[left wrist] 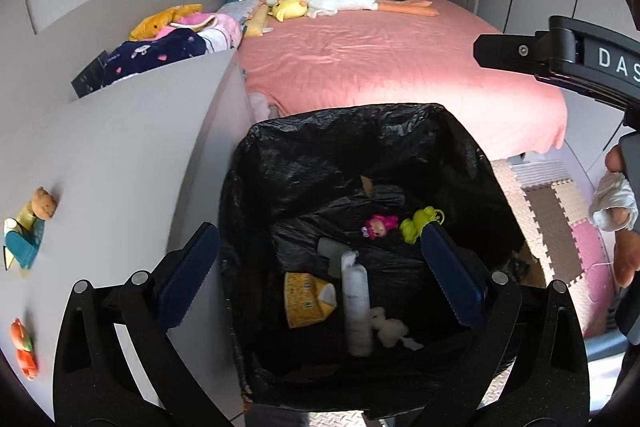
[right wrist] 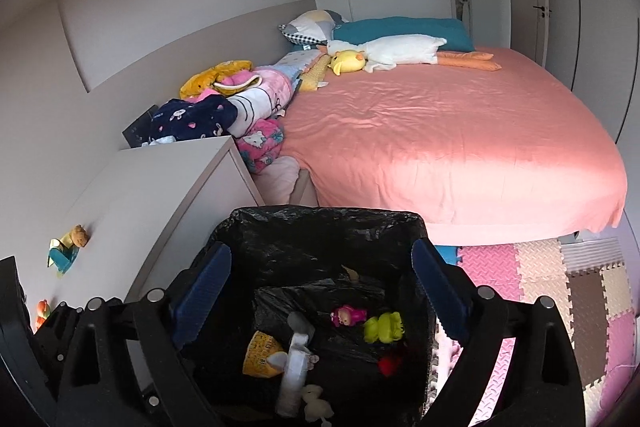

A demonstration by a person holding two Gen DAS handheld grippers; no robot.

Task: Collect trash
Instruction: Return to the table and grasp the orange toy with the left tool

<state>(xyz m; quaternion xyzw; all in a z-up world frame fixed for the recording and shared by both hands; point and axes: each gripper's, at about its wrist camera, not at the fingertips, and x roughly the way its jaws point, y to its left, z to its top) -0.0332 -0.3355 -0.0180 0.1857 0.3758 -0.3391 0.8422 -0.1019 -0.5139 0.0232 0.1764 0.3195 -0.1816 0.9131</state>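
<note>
A bin lined with a black bag (left wrist: pixel 348 117) stands below both grippers, at the foot of the bed. Inside lie a yellow carton (left wrist: pixel 306 301), a white tube (left wrist: pixel 356 311), a crumpled white tissue (left wrist: pixel 390 327), a pink doll (left wrist: pixel 378 225) and a green toy (left wrist: pixel 418 223). My left gripper (left wrist: pixel 320 267) hangs over the bin, open, with nothing between its blue pads. In the right wrist view the same bin (right wrist: pixel 320 217) holds the carton (right wrist: pixel 262 353), the doll (right wrist: pixel 348 315), the green toy (right wrist: pixel 384 327) and a red item (right wrist: pixel 390 365). My right gripper (right wrist: pixel 322 285) is open and holds nothing.
A bed with a pink sheet (left wrist: pixel 380 67) and plush toys lies beyond the bin. A white cabinet (left wrist: pixel 120 155) with small toys (left wrist: pixel 36 211) stands on the left. Foam floor mats (right wrist: pixel 560 291) lie to the right. The right gripper's body (left wrist: pixel 560 55) and a hand (left wrist: pixel 618 215) show at the right edge.
</note>
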